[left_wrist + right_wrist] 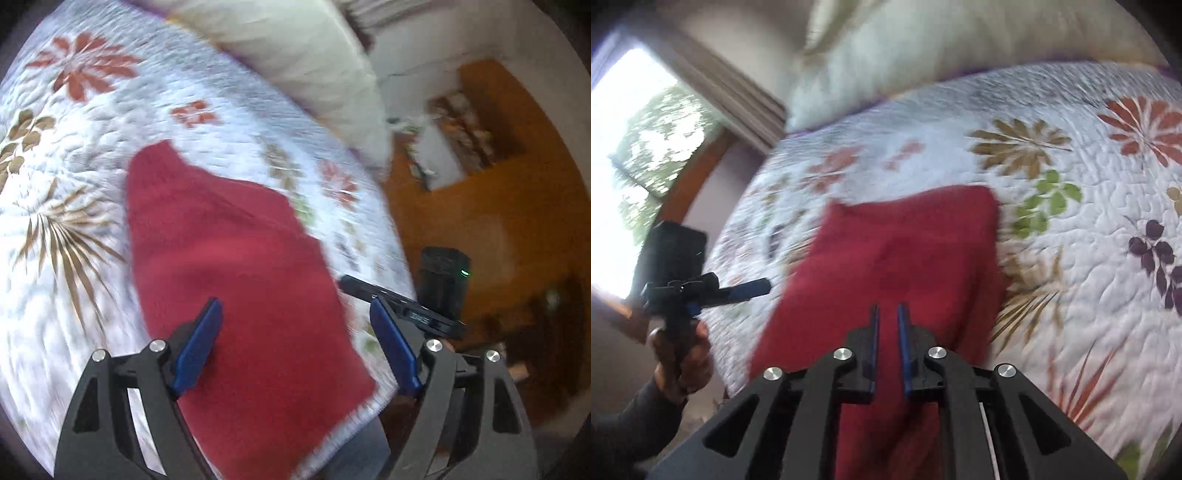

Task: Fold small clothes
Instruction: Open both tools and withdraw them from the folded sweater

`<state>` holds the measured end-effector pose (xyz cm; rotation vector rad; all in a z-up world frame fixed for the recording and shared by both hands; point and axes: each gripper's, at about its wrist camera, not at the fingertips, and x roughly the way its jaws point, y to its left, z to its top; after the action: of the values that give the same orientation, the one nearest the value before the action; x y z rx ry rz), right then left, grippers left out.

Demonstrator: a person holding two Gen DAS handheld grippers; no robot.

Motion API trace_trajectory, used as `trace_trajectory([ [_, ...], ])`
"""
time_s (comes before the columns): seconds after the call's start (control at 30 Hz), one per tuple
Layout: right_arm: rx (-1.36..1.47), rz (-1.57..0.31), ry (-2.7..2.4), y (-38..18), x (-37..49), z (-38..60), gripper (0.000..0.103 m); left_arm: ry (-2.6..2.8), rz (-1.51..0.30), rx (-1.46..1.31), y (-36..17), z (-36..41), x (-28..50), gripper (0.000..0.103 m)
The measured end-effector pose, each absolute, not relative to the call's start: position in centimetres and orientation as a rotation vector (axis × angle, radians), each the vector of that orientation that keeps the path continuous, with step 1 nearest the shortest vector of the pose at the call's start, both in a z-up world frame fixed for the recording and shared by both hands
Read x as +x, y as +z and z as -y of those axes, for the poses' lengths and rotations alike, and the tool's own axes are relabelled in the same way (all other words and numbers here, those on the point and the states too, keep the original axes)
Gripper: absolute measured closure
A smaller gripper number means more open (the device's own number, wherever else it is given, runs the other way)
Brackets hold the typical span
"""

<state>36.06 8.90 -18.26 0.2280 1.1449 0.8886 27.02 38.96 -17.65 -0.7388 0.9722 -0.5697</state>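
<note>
A red cloth [240, 266] [905, 251] lies spread flat on a white flowered quilt [74, 295] [1089, 302], reaching the bed's near edge. My left gripper [295, 302] hovers over the cloth's near part, open wide, with nothing between its blue pads [201, 339]. My right gripper [888, 308] is above the cloth's near end, its fingers almost together with a thin gap and nothing seen in it. In the left wrist view, the right gripper [349, 283] points at the cloth's right edge. A hand [683, 358] holds the left gripper [762, 285] at the bed's left side.
A large cream pillow [295, 55] [923, 44] lies at the head of the bed. Orange wooden furniture [480, 221] stands beside the bed. A bright window [628, 147] with a curtain [731, 88] is on the other side. Both views are motion-blurred.
</note>
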Motion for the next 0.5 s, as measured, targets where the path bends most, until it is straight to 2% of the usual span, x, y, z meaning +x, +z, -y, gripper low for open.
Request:
trace_trajectory([
  [0.1,0.168,-1.199,0.917,-19.9,33.4,-9.6,0.093,-0.572,-1.035,-0.687,-19.0,-37.0,25.1,0.025],
  [0.13,0.14,-1.214,0.885,-20.9,33.3,-9.7,0.098,-0.529,-1.069,-0.653,-20.2,-36.5,25.1,0.033],
  [0.23,0.188,-1.237,0.863,-22.2,33.6,-9.3,0.099,-0.484,-1.091,-0.643,-21.8,-35.8,25.0,0.035],
  [0.3,0.177,-1.21,0.851,-20.7,32.9,-9.3,0.093,-0.473,-1.077,-0.641,-20.4,-35.7,24.7,0.035],
  [0.43,0.172,-1.131,0.891,-16.6,29.2,-8.0,0.093,-0.551,-0.997,-0.606,-16.7,-34.8,20.9,0.032],
  [0.5,0.176,-1.132,0.906,-16.6,27.5,-7.3,0.093,-0.559,-1.029,-0.588,-17.7,-33.9,19.8,0.032],
])
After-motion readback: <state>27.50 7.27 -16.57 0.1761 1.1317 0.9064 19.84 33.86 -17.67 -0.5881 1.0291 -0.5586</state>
